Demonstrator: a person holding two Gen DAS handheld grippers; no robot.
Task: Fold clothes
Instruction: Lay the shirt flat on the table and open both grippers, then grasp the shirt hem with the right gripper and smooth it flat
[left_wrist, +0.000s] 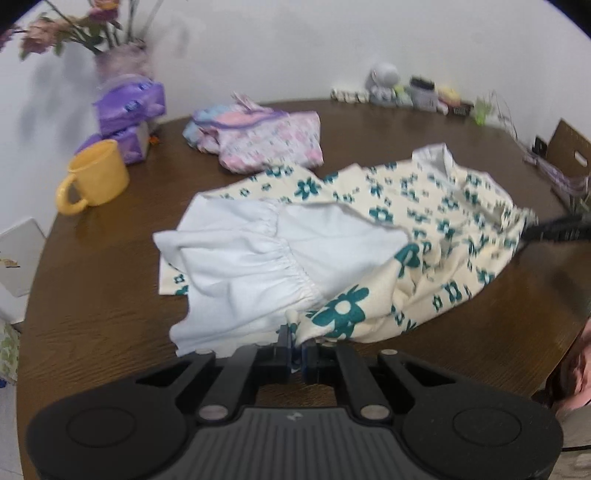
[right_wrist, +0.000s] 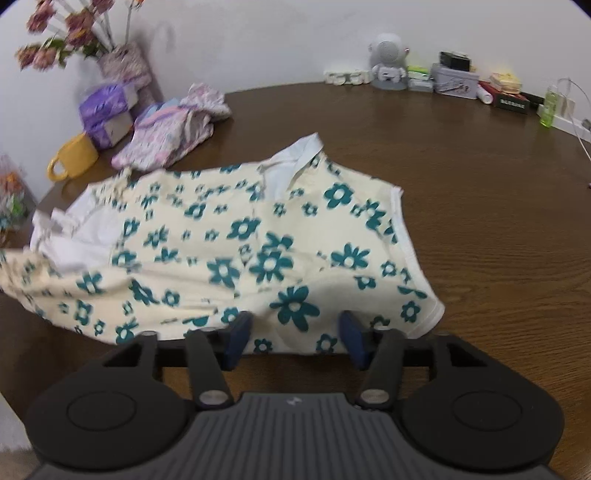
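You had the cream cotton dress with teal flowers (right_wrist: 236, 240) spread mid-table, near edge toward you. It looked light, limp and prone to bunching. Your left gripper (left_wrist: 294, 341) was pinched tight on its hem; your right gripper (right_wrist: 295, 332) stood partly open, straddling the near edge, pads not yet pressing.

Brown wooden table (right_wrist: 461, 184), white wall (right_wrist: 277, 37)
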